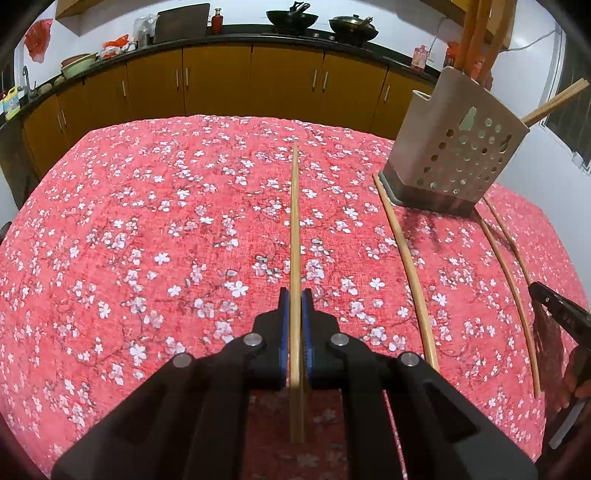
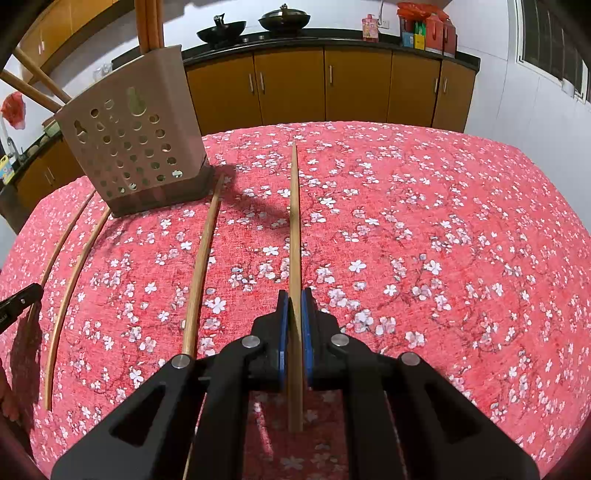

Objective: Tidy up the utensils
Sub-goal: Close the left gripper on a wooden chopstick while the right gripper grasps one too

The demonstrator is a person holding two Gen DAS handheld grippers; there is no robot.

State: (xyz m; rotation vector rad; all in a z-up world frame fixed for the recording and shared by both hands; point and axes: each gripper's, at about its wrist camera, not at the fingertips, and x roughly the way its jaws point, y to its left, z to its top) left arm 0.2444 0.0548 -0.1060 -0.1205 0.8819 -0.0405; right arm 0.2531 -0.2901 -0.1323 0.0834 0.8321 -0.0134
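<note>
My left gripper (image 1: 295, 295) is shut on a wooden chopstick (image 1: 294, 221) that points straight ahead over the pink flowered tablecloth (image 1: 147, 221). My right gripper (image 2: 294, 295) is shut on another chopstick (image 2: 294, 221), held the same way. A beige perforated utensil holder (image 1: 454, 147) (image 2: 136, 147) stands at the far side of the table, with wooden handles and chopsticks sticking out of its top. Three loose chopsticks lie on the cloth between the two grippers: one near the holder's corner (image 1: 406, 266) (image 2: 201, 266) and two further over (image 1: 509, 280) (image 2: 70, 288).
The right gripper's tip (image 1: 554, 306) shows at the right edge of the left wrist view, and the left one's tip (image 2: 18, 301) at the left edge of the right wrist view. Behind the table runs a counter with yellow cabinets (image 1: 221, 85), woks (image 1: 291, 18) and jars.
</note>
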